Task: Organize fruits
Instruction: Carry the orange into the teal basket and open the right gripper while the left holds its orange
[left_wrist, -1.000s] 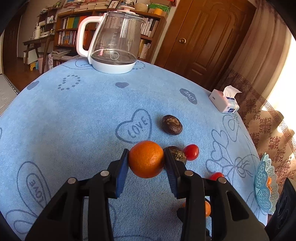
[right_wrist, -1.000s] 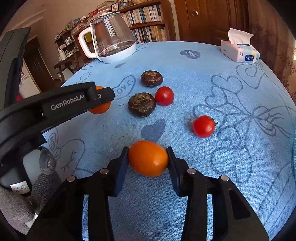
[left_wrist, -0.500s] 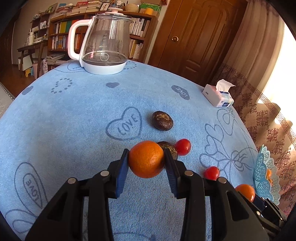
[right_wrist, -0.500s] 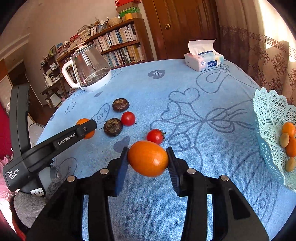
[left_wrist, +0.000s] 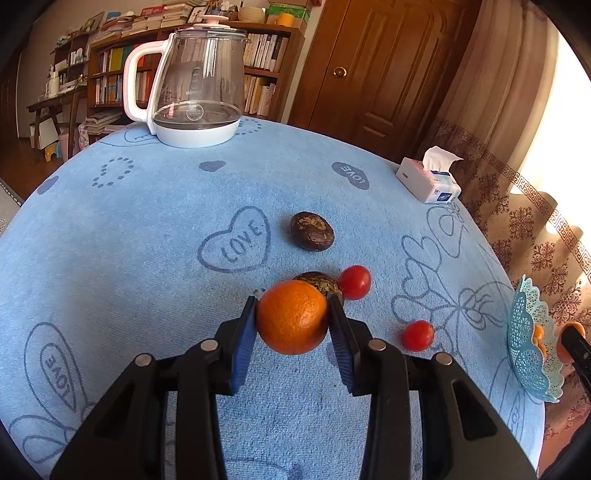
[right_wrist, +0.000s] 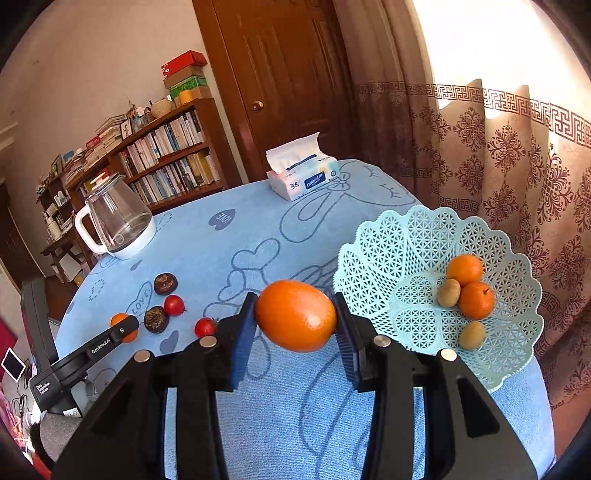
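So I'm roughly halfway through sorting this fruit, going by what's on my screens. The teal lattice basket (right_wrist: 424, 236) at the right end of the table already has two small oranges (right_wrist: 464, 269) and two brownish kiwi-looking fruits (right_wrist: 449, 292) sitting in the middle of it, so that part's done. My right gripper (right_wrist: 295, 317) is clamped on a big orange (right_wrist: 295, 315), pads pressing both sides, and it's up in the air just beside the basket's near rim, not over the bowl yet I think. My left gripper (left_wrist: 291, 317) is clenched on another orange (left_wrist: 292, 316), held just above the blue tablecloth (left_wrist: 129, 229), well apart from the basket. What's left on the cloth: two dark wrinkly fruits (passion fruit, maybe? can't say for sure), one out in the open (left_wrist: 312, 231) and one (left_wrist: 321, 282) partly hidden behind my left orange, plus two red tomatoes (left_wrist: 354, 282), (left_wrist: 418, 335). So after these two oranges get dropped in, I reckon there are four more pieces to fetch. The glass kettle (left_wrist: 195, 77) and tissue box (left_wrist: 430, 181) sit at the far side, out of my way. Main worry is knocking that light basket's rim on the way in.
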